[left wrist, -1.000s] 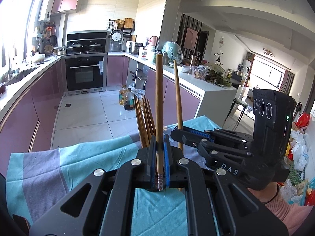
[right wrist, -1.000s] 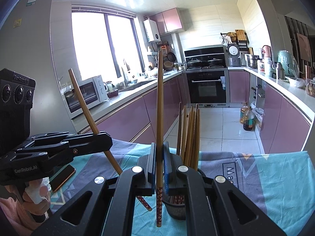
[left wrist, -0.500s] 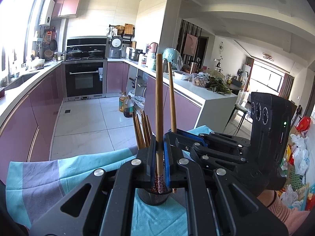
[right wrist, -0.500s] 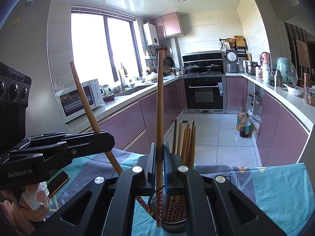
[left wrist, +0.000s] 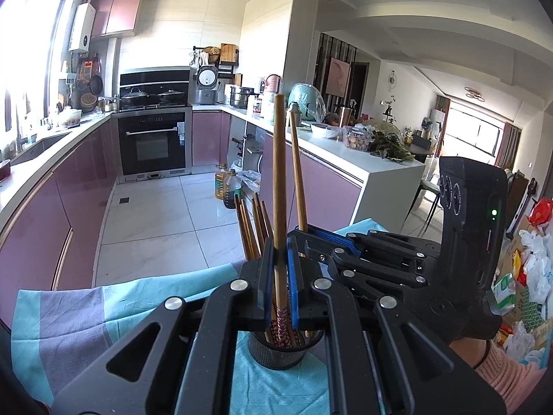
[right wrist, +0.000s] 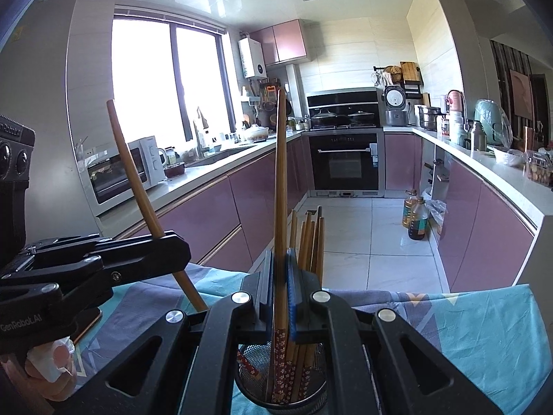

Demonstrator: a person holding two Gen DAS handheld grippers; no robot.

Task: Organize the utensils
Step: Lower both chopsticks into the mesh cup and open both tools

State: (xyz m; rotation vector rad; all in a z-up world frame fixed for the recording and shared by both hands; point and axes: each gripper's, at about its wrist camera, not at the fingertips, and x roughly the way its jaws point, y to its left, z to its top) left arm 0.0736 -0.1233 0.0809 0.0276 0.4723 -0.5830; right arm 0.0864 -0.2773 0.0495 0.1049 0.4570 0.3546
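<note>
My left gripper point(left wrist: 280, 259) is shut on a wooden chopstick point(left wrist: 279, 180) held upright, its patterned end inside the black mesh holder point(left wrist: 278, 351). My right gripper point(right wrist: 279, 276) is shut on another chopstick point(right wrist: 280, 190), its patterned end also down in the holder point(right wrist: 281, 385). Several more chopsticks point(right wrist: 309, 242) stand in the holder. The right gripper shows in the left wrist view point(left wrist: 311, 238) with its chopstick point(left wrist: 297, 173). The left gripper shows in the right wrist view point(right wrist: 172, 245) with its slanted chopstick point(right wrist: 138, 180).
The holder stands on a teal and grey cloth point(left wrist: 69, 314) over the table. A phone point(right wrist: 88, 321) lies on the cloth at the left. Purple kitchen cabinets point(right wrist: 484, 228), an oven point(left wrist: 153, 145) and oil bottles point(right wrist: 416, 218) on the floor lie beyond.
Both grippers have moved down with their chopsticks. The patterned ends, above the holder a second ago, now sit inside it.
</note>
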